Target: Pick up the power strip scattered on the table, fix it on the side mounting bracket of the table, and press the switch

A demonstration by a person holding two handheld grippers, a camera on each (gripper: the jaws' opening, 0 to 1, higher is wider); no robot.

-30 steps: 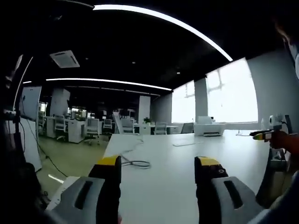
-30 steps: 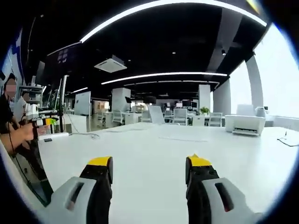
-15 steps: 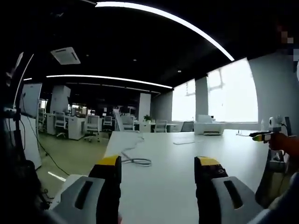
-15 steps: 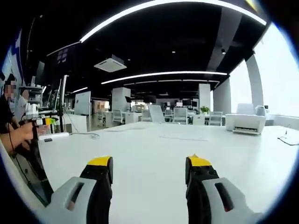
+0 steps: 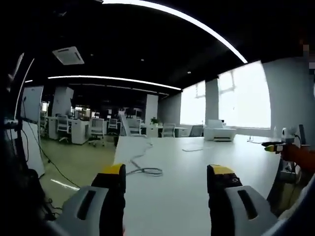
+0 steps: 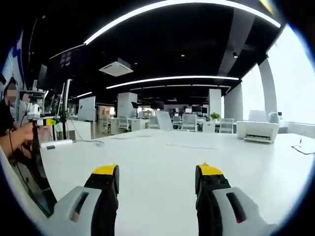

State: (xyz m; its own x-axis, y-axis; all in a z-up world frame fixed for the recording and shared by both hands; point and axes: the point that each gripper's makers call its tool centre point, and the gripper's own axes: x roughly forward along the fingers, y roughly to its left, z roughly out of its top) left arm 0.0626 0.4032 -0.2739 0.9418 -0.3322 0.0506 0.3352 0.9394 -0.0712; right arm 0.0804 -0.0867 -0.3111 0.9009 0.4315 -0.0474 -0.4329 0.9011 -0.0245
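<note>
The tabletop point(image 6: 162, 157) is a smooth white surface with a soft sheen, catching pale light from the windows. The right tool point(image 6: 156, 184) has jaws of matt grey plastic with dark, rubbery-looking inner faces and yellow plastic tips; the left tool point(image 5: 166, 187) is finished the same way. A thin grey cable point(image 5: 145, 170) with a smooth plastic skin lies on the tabletop. The floor point(image 5: 81, 164) beyond looks polished and reflective.

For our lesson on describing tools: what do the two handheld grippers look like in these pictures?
Each gripper has two black jaws with yellow tips, rising from light grey housings with dark slots. This holds for the left gripper and the right gripper. In the right gripper view, the left gripper at the far left shows a white top and a yellow-green tip.
</note>
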